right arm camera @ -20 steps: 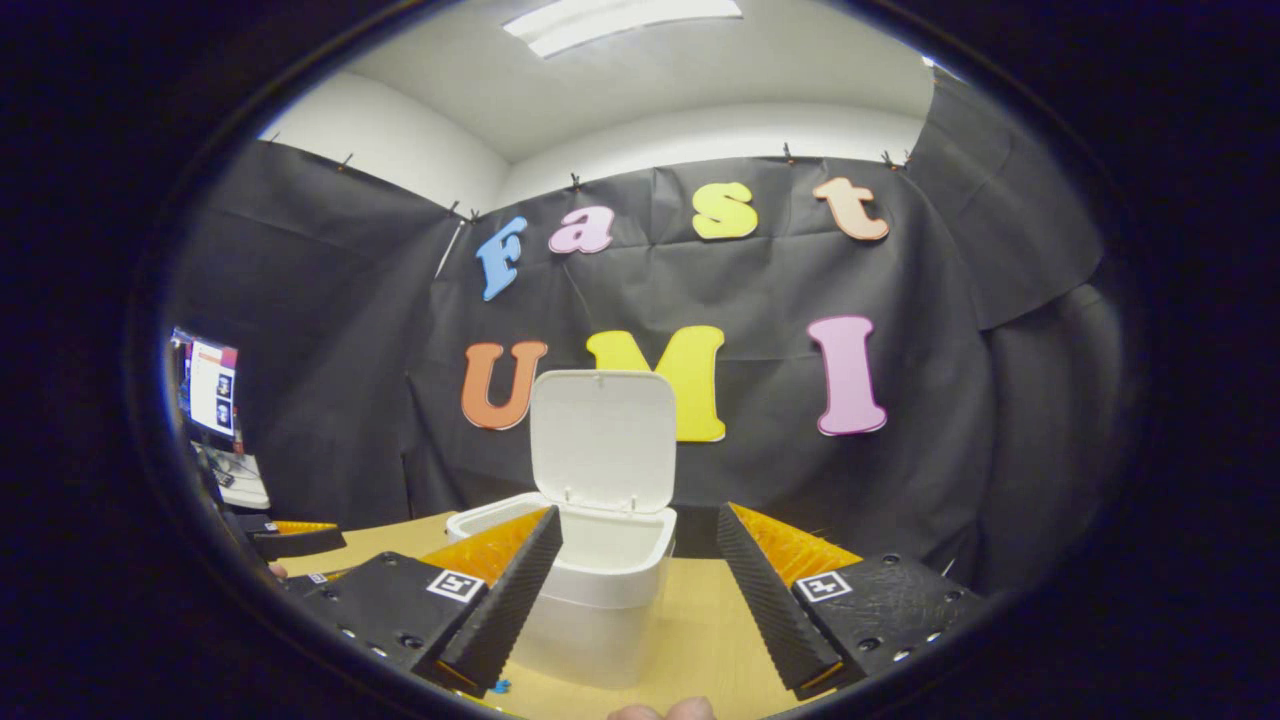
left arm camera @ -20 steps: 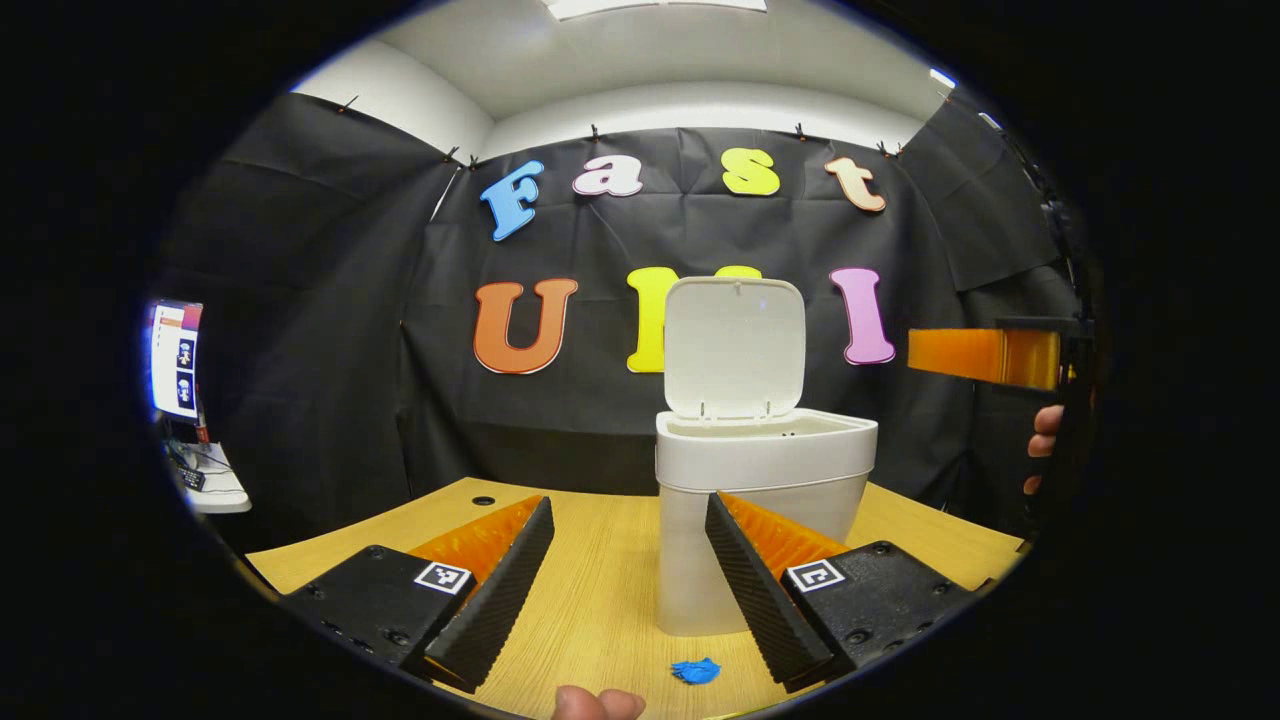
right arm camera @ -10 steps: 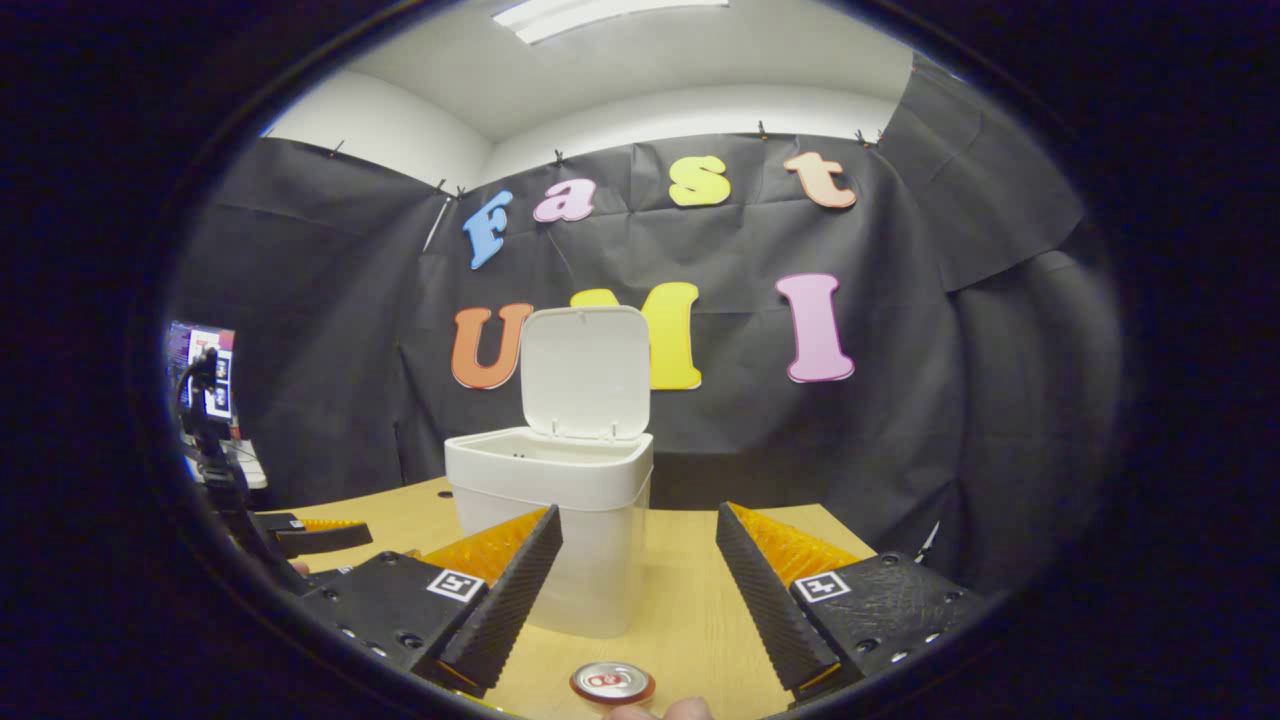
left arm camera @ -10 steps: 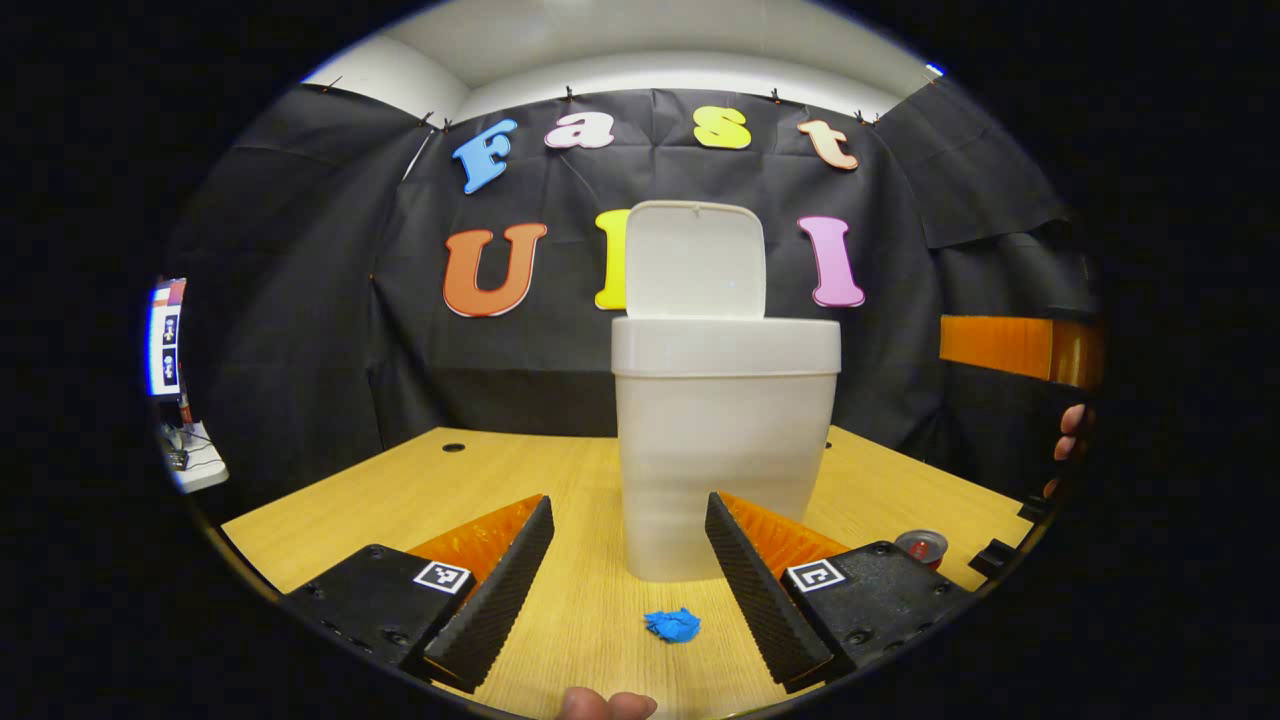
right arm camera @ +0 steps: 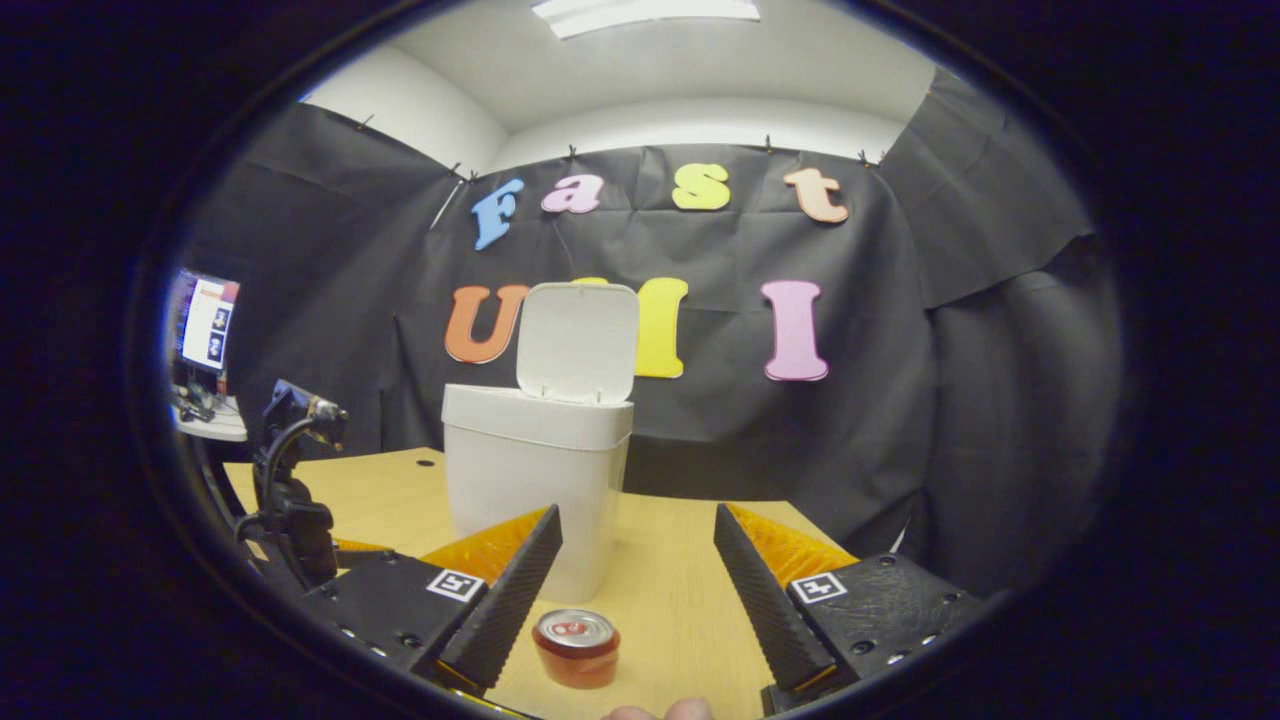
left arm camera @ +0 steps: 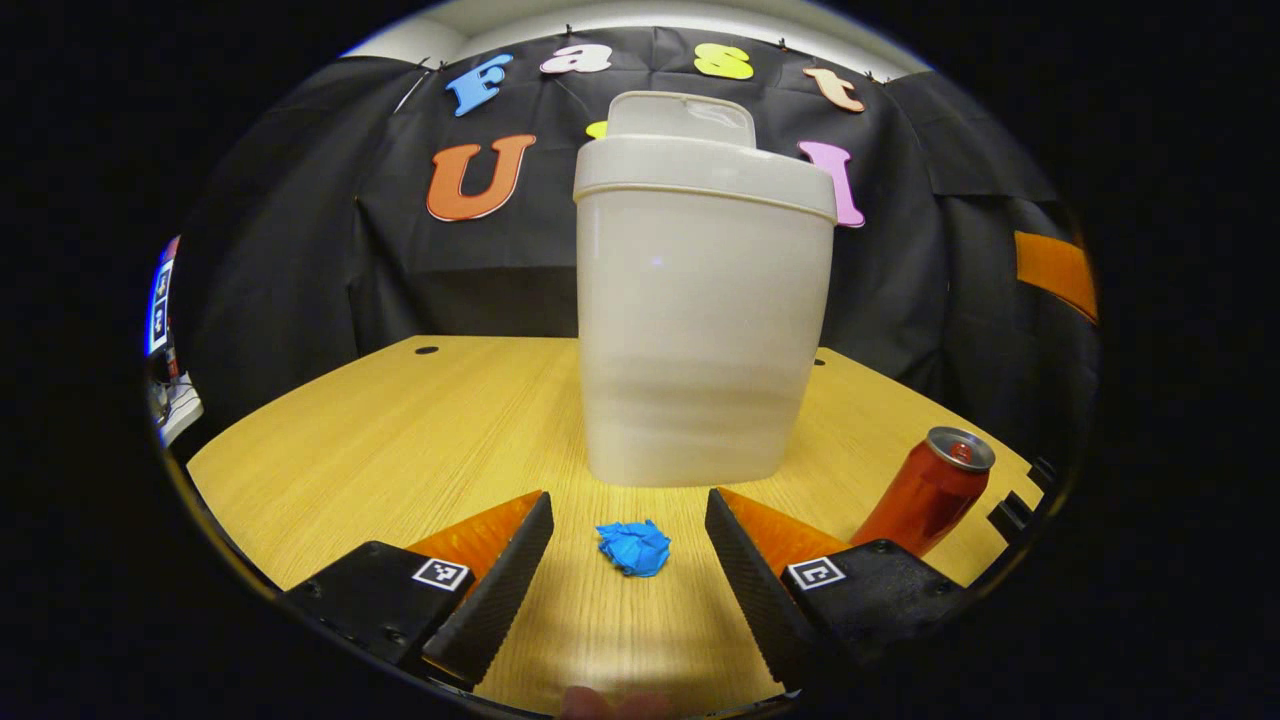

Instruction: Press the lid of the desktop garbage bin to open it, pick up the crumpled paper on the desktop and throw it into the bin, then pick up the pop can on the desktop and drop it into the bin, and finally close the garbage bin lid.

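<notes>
The white garbage bin (left arm camera: 700, 310) stands on the wooden desk with its lid (right arm camera: 577, 342) raised upright. A crumpled blue paper (left arm camera: 634, 547) lies on the desk just in front of the bin, between the fingers of my left gripper (left arm camera: 625, 570), which is open and low over the desk. A red pop can (left arm camera: 925, 490) stands upright to the right of the bin. In the right gripper view the pop can (right arm camera: 575, 648) sits near my open right gripper (right arm camera: 632, 585), just inside its left finger, with the bin (right arm camera: 535, 475) behind it.
The wooden desk (left arm camera: 400, 440) has cable holes near its back edge. A monitor (right arm camera: 207, 322) stands on a side table at the far left. The left hand-held gripper's body (right arm camera: 290, 490) rises at the left of the right gripper view.
My left gripper has dropped low toward the desk and closer to the bin, bringing the blue paper between its fingers. My right gripper has also lowered, so the can now shows between its fingers.
</notes>
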`<control>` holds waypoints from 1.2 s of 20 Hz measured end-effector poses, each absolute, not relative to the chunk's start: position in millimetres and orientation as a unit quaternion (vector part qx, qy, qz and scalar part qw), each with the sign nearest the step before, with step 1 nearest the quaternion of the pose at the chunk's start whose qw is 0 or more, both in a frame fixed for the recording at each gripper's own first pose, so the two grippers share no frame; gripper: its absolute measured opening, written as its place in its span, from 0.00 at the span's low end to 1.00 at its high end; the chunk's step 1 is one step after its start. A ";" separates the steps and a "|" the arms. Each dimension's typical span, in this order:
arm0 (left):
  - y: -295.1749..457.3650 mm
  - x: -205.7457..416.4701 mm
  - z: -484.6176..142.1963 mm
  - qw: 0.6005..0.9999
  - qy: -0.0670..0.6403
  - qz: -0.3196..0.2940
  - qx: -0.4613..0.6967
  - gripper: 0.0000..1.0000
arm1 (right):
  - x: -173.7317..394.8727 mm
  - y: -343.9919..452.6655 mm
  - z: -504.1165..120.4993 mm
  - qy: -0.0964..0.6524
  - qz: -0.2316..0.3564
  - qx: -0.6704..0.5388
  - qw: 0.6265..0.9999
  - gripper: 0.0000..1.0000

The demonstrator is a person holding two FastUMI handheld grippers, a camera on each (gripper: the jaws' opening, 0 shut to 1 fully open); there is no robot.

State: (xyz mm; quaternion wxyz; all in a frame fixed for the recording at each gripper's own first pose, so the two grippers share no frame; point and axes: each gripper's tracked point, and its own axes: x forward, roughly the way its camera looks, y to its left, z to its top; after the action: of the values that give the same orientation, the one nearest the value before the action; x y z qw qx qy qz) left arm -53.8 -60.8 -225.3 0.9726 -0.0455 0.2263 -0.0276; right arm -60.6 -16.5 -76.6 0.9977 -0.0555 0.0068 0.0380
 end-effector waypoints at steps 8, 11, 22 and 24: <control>-68.5 -51.3 -259.3 0.953 0.298 -0.042 -0.038 0.98 | -59.5 -25.5 -106.7 0.043 0.035 -0.033 0.998 0.98; -68.8 -56.3 -267.7 0.943 0.327 -0.041 -0.042 0.93 | -60.0 -29.4 -111.5 0.047 0.032 -0.026 0.998 0.95; -53.2 -52.6 -271.5 0.941 0.337 -0.012 -0.031 0.39 | -68.1 -11.9 -135.5 0.073 0.044 -0.017 0.996 0.95; -51.6 -55.3 -268.6 0.941 0.335 -0.017 -0.044 0.36 | -71.0 -7.0 -139.4 0.075 0.047 -0.019 0.996 0.95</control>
State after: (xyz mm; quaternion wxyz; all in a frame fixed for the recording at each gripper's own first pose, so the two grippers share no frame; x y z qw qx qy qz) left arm -55.3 -51.6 -268.6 0.9409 -0.0439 0.3354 -0.0172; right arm -71.0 -7.0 -139.4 0.9959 -0.0191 0.0750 0.0466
